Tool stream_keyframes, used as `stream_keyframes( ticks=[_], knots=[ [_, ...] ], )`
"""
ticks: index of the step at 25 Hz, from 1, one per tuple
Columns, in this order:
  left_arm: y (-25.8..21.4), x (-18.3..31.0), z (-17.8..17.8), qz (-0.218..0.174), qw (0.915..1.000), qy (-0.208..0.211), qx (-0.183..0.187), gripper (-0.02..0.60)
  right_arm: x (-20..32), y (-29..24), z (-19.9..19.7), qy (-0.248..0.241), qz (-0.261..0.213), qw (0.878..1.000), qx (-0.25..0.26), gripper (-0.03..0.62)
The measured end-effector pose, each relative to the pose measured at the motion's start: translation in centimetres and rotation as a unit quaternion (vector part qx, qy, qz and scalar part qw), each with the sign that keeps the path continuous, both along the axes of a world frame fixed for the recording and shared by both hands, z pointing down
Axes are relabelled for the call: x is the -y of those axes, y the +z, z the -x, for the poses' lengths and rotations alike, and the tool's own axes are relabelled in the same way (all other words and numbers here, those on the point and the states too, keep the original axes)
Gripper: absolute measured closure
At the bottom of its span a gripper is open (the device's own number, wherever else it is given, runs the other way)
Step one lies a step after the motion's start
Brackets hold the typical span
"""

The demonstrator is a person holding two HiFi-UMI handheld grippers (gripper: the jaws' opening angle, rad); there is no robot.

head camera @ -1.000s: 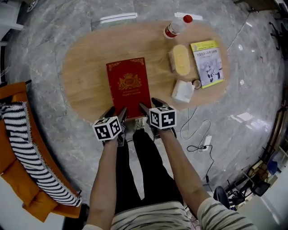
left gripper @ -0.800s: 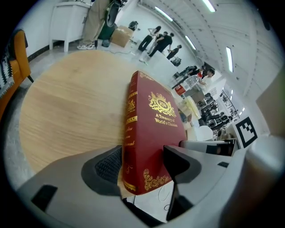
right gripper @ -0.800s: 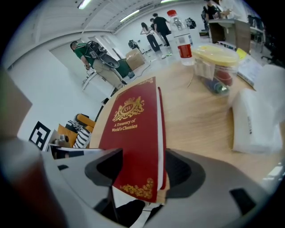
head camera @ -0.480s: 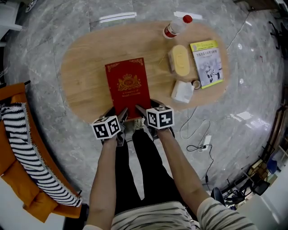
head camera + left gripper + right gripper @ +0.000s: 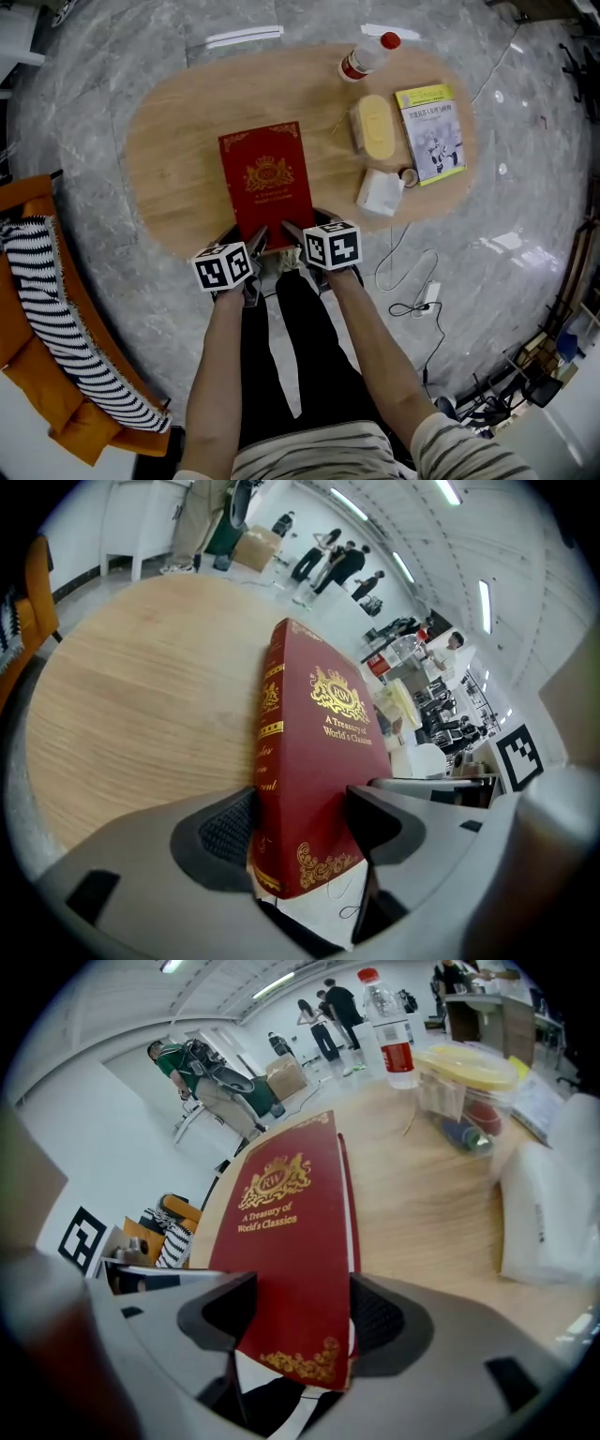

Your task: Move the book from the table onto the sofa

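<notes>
A thick red book (image 5: 267, 178) with gold lettering lies flat on the oval wooden table (image 5: 178, 141), its near end at the table's front edge. My left gripper (image 5: 246, 236) has the book's near left corner (image 5: 319, 761) between its jaws. My right gripper (image 5: 302, 230) straddles the near right corner (image 5: 291, 1241). Both pairs of jaws have just been opening and stand wide, one above the cover and one below, and I see no firm press on the book. The orange sofa (image 5: 37, 309), draped with a striped cloth, is at the far left.
On the table's right part are a red-capped bottle (image 5: 367, 56), a yellow-lidded container (image 5: 377, 124), a yellow-green booklet (image 5: 433, 131) and a white packet (image 5: 380, 190). A cable (image 5: 412, 281) runs over the marble floor. People stand in the background of the gripper views.
Both grippers have edged a little closer round the book's near end. The book has shifted very slightly to the left.
</notes>
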State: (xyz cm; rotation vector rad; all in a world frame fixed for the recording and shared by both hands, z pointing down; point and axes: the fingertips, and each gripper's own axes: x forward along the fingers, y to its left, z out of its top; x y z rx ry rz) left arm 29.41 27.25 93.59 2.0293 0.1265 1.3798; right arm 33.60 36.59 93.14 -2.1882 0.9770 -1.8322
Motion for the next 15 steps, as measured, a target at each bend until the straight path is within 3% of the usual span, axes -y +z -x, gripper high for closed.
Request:
stream_keyframes(
  ticks=[15],
  knots=[
    [-0.9,-0.1,-0.2,-0.002,0.9997,0.001,0.023,0.288,0.0,-1.1,-0.3,0.004,0.018,1.0,-0.016,0.292]
  ],
)
